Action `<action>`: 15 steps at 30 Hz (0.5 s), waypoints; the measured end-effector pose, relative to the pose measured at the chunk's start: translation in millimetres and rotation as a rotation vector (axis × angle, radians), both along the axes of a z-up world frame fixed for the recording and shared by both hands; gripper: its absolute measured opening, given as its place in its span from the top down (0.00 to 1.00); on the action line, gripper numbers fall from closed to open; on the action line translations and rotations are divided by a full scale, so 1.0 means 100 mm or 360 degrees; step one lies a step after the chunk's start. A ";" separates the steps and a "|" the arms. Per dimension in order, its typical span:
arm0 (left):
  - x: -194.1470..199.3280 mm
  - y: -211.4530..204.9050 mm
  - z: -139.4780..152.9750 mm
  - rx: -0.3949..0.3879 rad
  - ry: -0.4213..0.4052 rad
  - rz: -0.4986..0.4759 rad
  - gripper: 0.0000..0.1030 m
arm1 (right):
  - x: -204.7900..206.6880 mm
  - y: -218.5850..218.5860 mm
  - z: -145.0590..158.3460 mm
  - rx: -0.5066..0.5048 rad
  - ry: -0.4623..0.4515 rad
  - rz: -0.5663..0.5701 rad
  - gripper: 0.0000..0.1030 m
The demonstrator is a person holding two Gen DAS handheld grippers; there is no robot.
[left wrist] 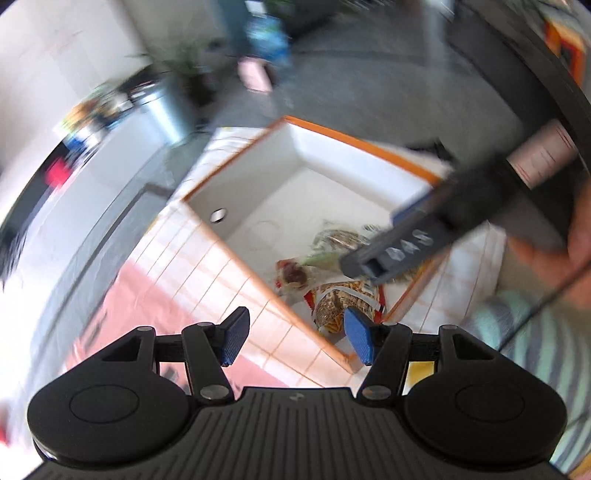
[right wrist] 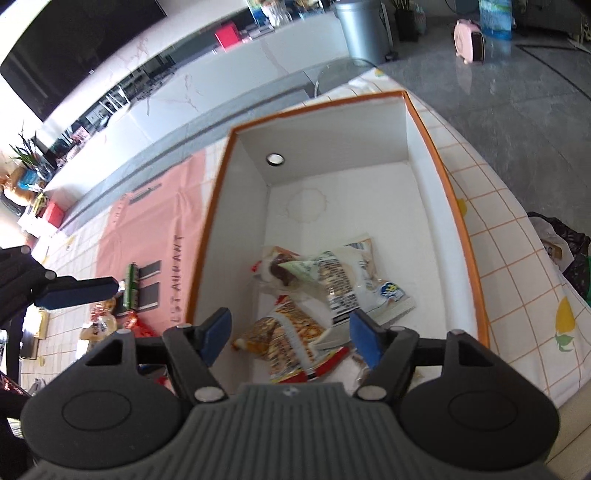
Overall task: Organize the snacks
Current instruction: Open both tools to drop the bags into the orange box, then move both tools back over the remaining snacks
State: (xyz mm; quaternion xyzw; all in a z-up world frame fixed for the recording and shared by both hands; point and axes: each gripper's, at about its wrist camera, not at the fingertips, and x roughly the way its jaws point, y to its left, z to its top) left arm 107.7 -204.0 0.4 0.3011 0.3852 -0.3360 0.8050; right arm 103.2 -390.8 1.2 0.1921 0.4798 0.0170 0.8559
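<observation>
Both your left gripper (left wrist: 295, 341) and right gripper (right wrist: 290, 338) hang wide open and empty above the orange-rimmed box (right wrist: 461, 214), where the snack packets (right wrist: 317, 291) lie heaped in its near end.

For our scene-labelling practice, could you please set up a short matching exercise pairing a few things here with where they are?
Things:
1. snack packets
2. green tube
3. silver bin
4. box

Places:
A. on the floor, far behind the table
B. on the pink cloth, outside the box
C. on the checked tablecloth
D. on the box's white bottom

Pairs: 1-D, 2-B, 3-A, 4-C
</observation>
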 end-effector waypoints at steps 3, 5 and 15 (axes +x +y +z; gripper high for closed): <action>-0.12 0.34 0.09 -0.0173 -0.0032 0.0256 0.33 | -0.23 0.17 0.07 0.0028 -0.0095 -0.0030 0.34; -0.23 0.58 0.15 -0.0276 -0.0071 0.0402 0.33 | -0.39 0.27 0.09 0.0068 -0.0165 -0.0036 0.34; -0.70 1.53 0.35 -0.0505 -0.0239 0.0884 0.32 | -0.94 1.03 0.24 0.0055 -0.0504 0.0057 0.33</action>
